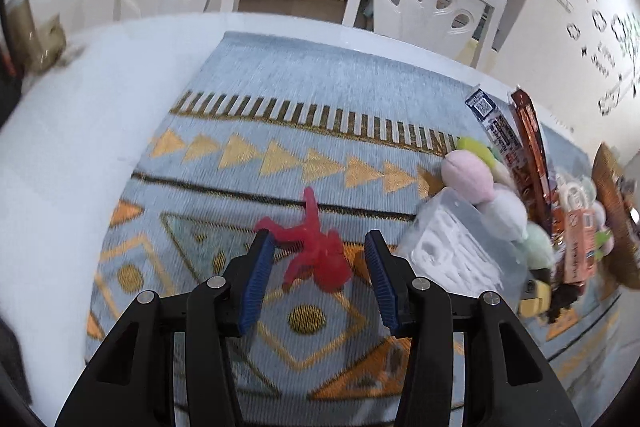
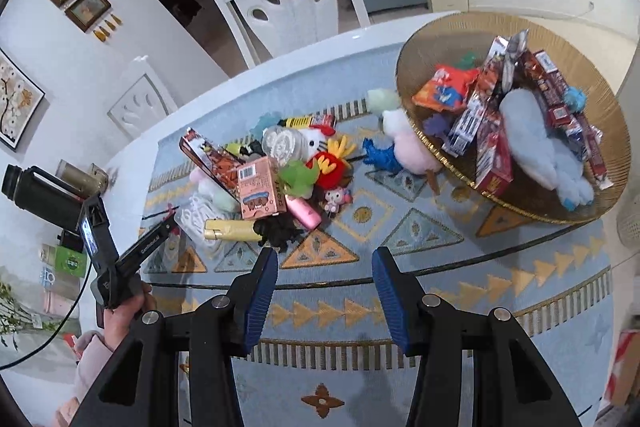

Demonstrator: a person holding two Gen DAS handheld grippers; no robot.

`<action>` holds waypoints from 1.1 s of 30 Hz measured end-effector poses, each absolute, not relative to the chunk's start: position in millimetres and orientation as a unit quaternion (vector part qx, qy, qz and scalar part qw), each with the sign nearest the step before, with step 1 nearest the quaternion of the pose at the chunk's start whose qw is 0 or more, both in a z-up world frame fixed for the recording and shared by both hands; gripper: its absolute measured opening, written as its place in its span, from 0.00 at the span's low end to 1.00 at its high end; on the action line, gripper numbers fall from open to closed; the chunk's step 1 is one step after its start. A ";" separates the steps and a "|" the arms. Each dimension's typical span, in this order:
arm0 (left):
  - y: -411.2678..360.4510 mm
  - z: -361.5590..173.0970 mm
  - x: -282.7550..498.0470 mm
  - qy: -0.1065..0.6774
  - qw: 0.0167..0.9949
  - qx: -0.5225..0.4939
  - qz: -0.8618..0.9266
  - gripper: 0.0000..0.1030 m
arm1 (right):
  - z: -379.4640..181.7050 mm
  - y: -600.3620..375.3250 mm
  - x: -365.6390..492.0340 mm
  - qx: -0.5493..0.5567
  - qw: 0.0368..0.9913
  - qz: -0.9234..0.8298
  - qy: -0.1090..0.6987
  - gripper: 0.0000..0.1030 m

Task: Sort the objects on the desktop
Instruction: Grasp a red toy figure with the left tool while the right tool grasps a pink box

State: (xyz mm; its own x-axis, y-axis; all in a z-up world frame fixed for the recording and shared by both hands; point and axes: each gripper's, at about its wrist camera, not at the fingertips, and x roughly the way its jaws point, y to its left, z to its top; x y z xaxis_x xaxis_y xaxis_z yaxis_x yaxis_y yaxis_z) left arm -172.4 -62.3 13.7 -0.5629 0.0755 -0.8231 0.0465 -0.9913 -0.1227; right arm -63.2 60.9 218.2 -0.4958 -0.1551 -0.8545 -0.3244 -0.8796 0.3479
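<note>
A translucent red toy figure [image 1: 316, 251] lies on the patterned blue mat [image 1: 280, 99]. My left gripper [image 1: 318, 239] stands open around it, and the blue pads [image 1: 256, 275] do not press on it. To its right is a pile: a clear plastic pack [image 1: 452, 251], pastel plush balls [image 1: 468, 175] and snack sticks [image 1: 528, 147]. In the right wrist view my right gripper [image 2: 326, 255] is open and empty above the mat, short of the pile with a pink box [image 2: 260, 187] and a yellow tube [image 2: 230, 230]. A woven basket [image 2: 432, 35] holds snack packs and a pale blue plush [image 2: 536, 143].
Two white chairs [image 1: 428, 3] stand at the table's far side. A black flask [image 2: 40, 193] and small boxes sit at the left of the white table [image 1: 80, 131]. A hand in a pink sleeve [image 2: 124, 311] holds the left gripper.
</note>
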 end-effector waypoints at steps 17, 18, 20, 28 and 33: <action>-67.8 38.2 -112.6 -0.089 0.060 -0.462 0.880 0.25 | 170.6 2.2 -148.6 -0.515 0.013 0.836 0.186 0.47; -66.9 38.6 -109.5 -0.089 0.062 -0.463 0.880 0.25 | 167.1 0.9 -153.8 -0.516 0.019 0.836 0.184 0.47; -63.2 38.3 -104.6 -0.084 0.067 -0.468 0.877 0.25 | 160.0 -2.3 -162.6 -0.517 0.026 0.836 0.179 0.47; -48.7 41.2 -96.0 -0.090 0.083 -0.477 0.870 0.25 | 149.6 -14.4 -180.9 -0.517 0.033 0.844 0.140 0.46; -41.8 49.7 -92.1 -0.088 0.094 -0.473 0.872 0.25 | 159.7 -12.9 -169.3 -0.504 0.021 0.853 0.135 0.40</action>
State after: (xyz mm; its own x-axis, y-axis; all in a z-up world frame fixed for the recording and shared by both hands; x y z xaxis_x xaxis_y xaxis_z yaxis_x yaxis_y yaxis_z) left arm -92.1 -41.8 49.7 -0.5347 0.2466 -0.8082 -0.0806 -0.9670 -0.2418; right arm -169.3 -12.9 159.7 -0.4901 -0.1002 -0.8659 -0.1724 -0.9626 0.2090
